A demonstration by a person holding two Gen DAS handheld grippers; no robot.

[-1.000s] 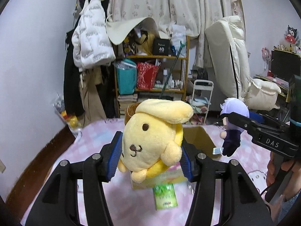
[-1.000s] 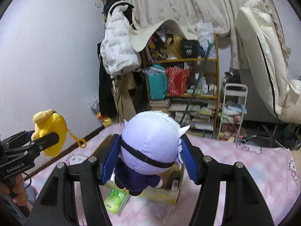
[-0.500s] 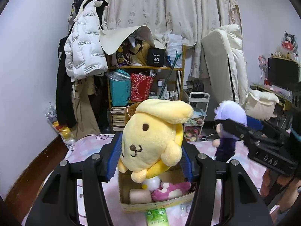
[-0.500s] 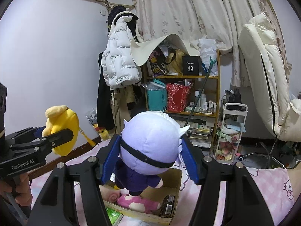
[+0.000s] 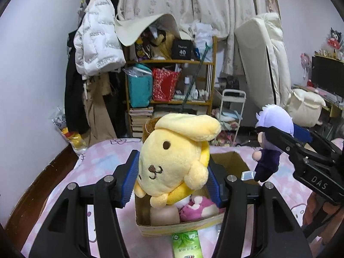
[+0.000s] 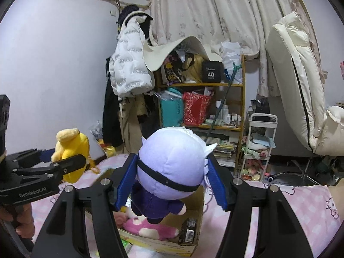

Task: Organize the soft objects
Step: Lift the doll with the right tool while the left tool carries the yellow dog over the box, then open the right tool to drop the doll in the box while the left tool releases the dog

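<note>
My left gripper (image 5: 172,181) is shut on a yellow dog plush (image 5: 174,157) and holds it just above the near left part of an open cardboard box (image 5: 182,228); the plush also shows in the right wrist view (image 6: 72,152). My right gripper (image 6: 171,181) is shut on a purple-haired doll (image 6: 172,163) above the same box (image 6: 189,247); the doll also shows in the left wrist view (image 5: 271,144). A pink plush (image 5: 198,207) and a tan soft toy (image 5: 164,216) lie inside the box.
The box stands on a pink checked bedsheet (image 5: 103,167). A green packet (image 5: 187,245) lies in front of the box. A cluttered shelf (image 5: 172,81), hanging coats (image 5: 96,49), a white cart (image 5: 232,107) and a folded mattress (image 5: 264,60) stand beyond the bed.
Both grippers have moved forward over the box with their plush toys, and the inside of the box has come into view. Both grips are unchanged.
</note>
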